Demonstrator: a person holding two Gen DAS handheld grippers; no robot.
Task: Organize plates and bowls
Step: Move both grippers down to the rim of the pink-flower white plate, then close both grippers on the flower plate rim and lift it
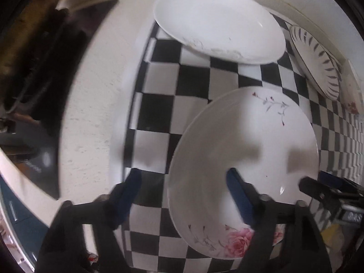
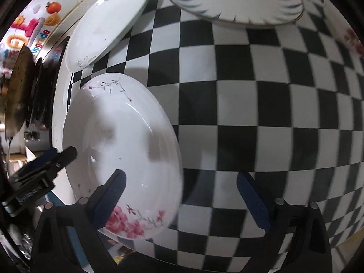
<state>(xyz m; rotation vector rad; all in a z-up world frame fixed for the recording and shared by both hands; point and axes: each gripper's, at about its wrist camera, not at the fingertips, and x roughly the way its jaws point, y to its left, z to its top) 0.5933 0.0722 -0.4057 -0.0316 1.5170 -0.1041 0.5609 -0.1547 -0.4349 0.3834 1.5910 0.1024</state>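
Observation:
A white plate with pink roses (image 1: 241, 145) lies on the black-and-white checkered mat (image 1: 159, 91). My left gripper (image 1: 182, 195) is open above the plate's left rim, one finger over the plate, the other over the mat. In the right wrist view the same rose plate (image 2: 122, 150) lies at the left. My right gripper (image 2: 182, 195) is open over its right rim, left finger above the plate, right finger above the mat (image 2: 250, 104). A plain white plate (image 1: 218, 22) lies farther back. A blue-striped bowl (image 2: 234, 0) sits at the far edge.
The white counter (image 1: 91, 113) runs left of the mat, with a dark stove and pan (image 1: 34, 56) beyond. The striped bowl (image 1: 316, 61) and a rose-patterned dish (image 1: 351, 97) sit at the right. The plain white plate (image 2: 107, 22) also shows at upper left.

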